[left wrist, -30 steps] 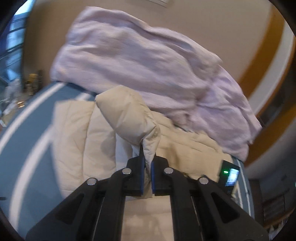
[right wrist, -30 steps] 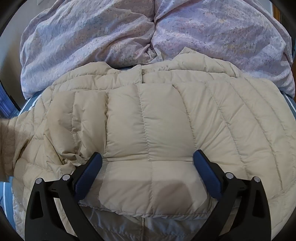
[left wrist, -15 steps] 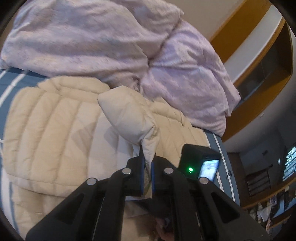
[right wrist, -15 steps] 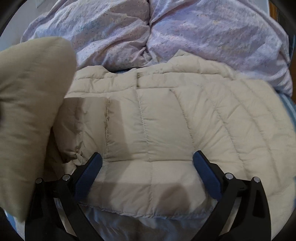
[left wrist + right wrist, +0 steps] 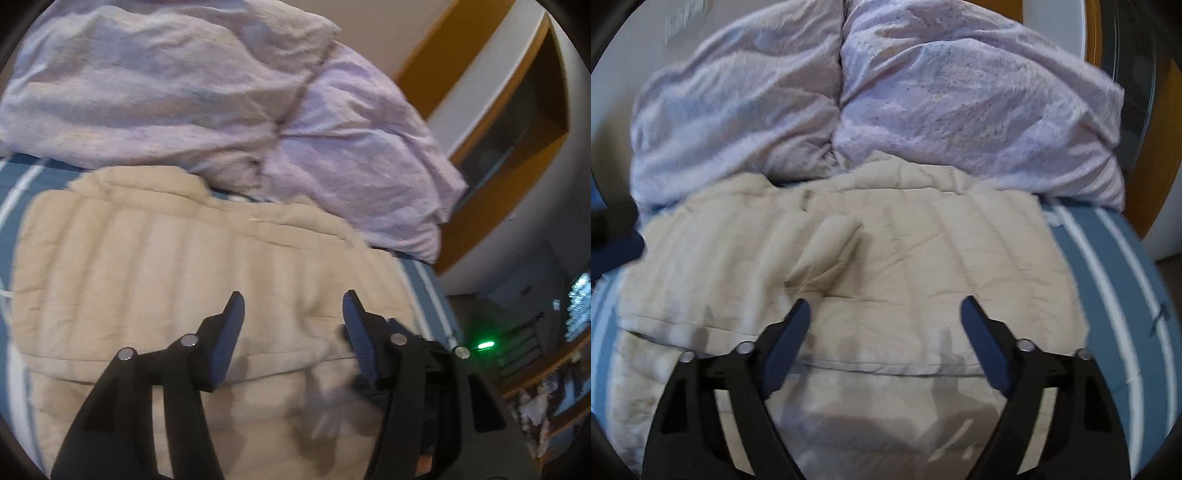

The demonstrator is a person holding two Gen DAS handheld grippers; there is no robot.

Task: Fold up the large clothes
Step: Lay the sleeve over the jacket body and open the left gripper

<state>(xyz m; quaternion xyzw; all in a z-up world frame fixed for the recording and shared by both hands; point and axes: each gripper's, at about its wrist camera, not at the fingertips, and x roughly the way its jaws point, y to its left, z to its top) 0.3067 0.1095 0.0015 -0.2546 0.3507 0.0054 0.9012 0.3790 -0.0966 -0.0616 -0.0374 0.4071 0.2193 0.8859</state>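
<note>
The jacket, a cream quilted puffer, lies spread flat on the bed, with its collar end up against the duvet. It looks light and soft, full of air, so I judge that it will spring back from a fold unless pressed down, and its smooth shell is likely to slip between pads; a hold on a stitched hem, a cuff or a quilting seam should bite better than a pinch on a puffy panel. A sleeve lies folded in across the middle of the body, its end crumpled just ahead of the right gripper's left finger. Across the near part a straight edge of one layer over another runs from side to side, and below it paler lining shows. Both grippers hover above the jacket, and neither holds anything. The right gripper's jaws are spread wide over the near middle, the sleeve end between them and a little beyond. The left gripper is also spread wide, over the jacket's right half; whether its tips touch the cloth cannot be told through the blur. Both outer side edges look free to be taken next. Behind the duvet are a wall and wooden trim.
</note>
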